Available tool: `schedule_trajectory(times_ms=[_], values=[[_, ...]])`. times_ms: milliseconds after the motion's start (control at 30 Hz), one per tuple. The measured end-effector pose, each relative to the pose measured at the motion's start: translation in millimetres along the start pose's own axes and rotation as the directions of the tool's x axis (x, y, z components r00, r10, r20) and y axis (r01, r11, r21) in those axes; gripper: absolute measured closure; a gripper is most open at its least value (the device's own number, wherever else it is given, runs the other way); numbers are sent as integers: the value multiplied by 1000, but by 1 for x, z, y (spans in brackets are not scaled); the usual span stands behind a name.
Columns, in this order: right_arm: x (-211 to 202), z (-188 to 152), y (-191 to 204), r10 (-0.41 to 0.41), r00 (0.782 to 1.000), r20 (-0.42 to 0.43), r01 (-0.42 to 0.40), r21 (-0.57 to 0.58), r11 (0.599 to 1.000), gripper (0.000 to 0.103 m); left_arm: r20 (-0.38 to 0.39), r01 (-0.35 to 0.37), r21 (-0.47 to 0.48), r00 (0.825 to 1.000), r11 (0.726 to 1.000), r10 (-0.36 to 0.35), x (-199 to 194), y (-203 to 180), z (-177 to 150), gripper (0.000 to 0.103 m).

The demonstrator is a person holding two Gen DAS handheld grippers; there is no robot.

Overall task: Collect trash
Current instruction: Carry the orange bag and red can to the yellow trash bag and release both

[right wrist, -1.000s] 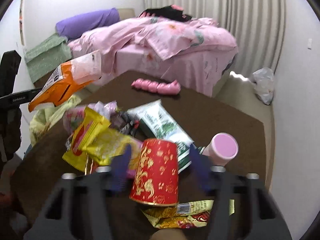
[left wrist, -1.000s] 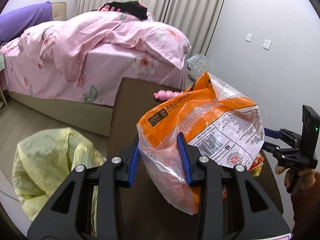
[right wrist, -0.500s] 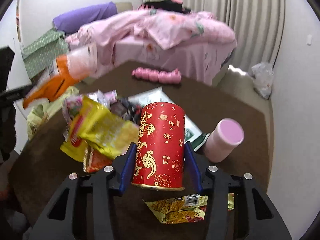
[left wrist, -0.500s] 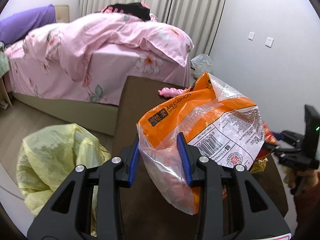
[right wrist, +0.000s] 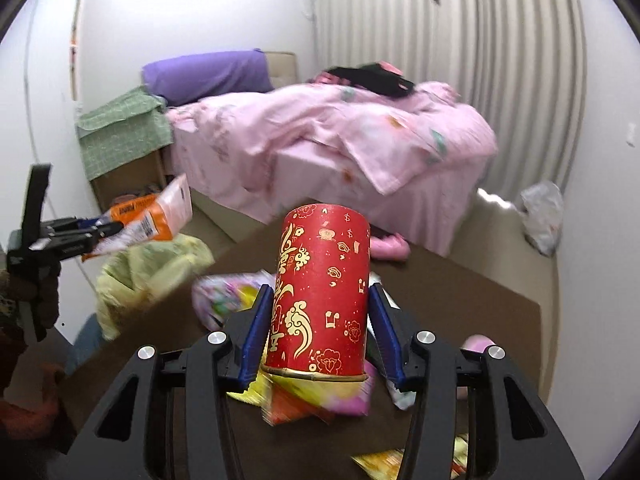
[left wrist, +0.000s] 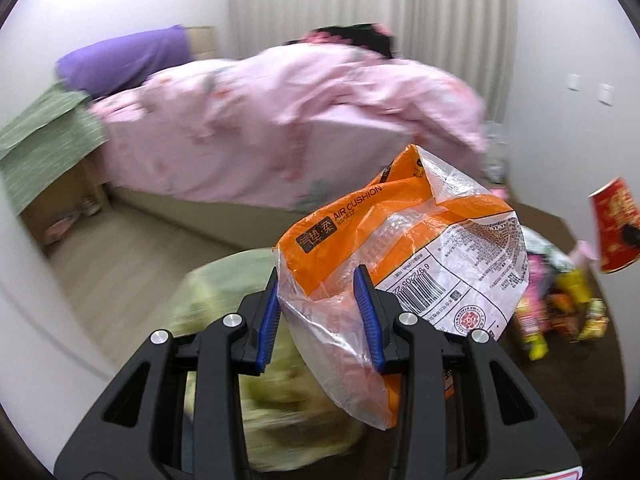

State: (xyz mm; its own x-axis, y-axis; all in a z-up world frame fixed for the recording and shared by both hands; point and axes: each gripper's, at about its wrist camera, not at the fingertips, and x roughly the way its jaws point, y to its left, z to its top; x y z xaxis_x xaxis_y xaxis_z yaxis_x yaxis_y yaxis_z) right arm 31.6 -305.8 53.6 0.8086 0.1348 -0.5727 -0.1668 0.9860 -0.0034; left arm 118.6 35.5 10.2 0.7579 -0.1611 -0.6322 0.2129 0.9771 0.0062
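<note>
My left gripper (left wrist: 320, 312) is shut on an orange and clear plastic wrapper (left wrist: 400, 248) and holds it in the air above a yellow-green trash bag (left wrist: 240, 320). In the right wrist view the left gripper (right wrist: 100, 232) holds the wrapper (right wrist: 152, 220) over the same bag (right wrist: 152, 268). My right gripper (right wrist: 320, 332) is shut on a red paper cup with gold print (right wrist: 320, 292), lifted upside down above the brown table (right wrist: 460, 300). The cup also shows at the right of the left wrist view (left wrist: 614, 228). Snack wrappers (left wrist: 560, 300) lie on the table.
A bed with a pink quilt (right wrist: 340, 128) stands behind the table. A pink cup (right wrist: 476, 344) and a pink toy (right wrist: 388, 246) are on the table. A white plastic bag (right wrist: 540, 216) lies on the floor by the curtain. A green-covered box (right wrist: 124, 136) stands left.
My right gripper closed on the red cup and lifted it off the table. My left gripper swung left with the wrapper to above the yellow-green bag.
</note>
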Motion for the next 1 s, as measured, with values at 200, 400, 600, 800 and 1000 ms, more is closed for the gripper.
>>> schedule_trajectory(times_ms=[200,400,600,800,1000], values=[[33,35,61,156,988,17,-154,-75,985,57,-62,-167,-11,984,986,166,11,54,-24,69],[103,63,132,338,939,-61,-343,-129,930,57,-128,-239,77,960,968,247,36,69,-53,69],[203,60,196,465,855,-230,-497,-107,861,57,-180,-144,14,973,989,144,62,81,-68,69],[277,44,235,405,801,-440,-509,-147,848,57,-163,-35,-135,987,990,13,72,98,-57,70],[288,30,229,369,789,-490,-500,-164,851,57,-164,19,-158,985,987,-45,90,87,-57,73]])
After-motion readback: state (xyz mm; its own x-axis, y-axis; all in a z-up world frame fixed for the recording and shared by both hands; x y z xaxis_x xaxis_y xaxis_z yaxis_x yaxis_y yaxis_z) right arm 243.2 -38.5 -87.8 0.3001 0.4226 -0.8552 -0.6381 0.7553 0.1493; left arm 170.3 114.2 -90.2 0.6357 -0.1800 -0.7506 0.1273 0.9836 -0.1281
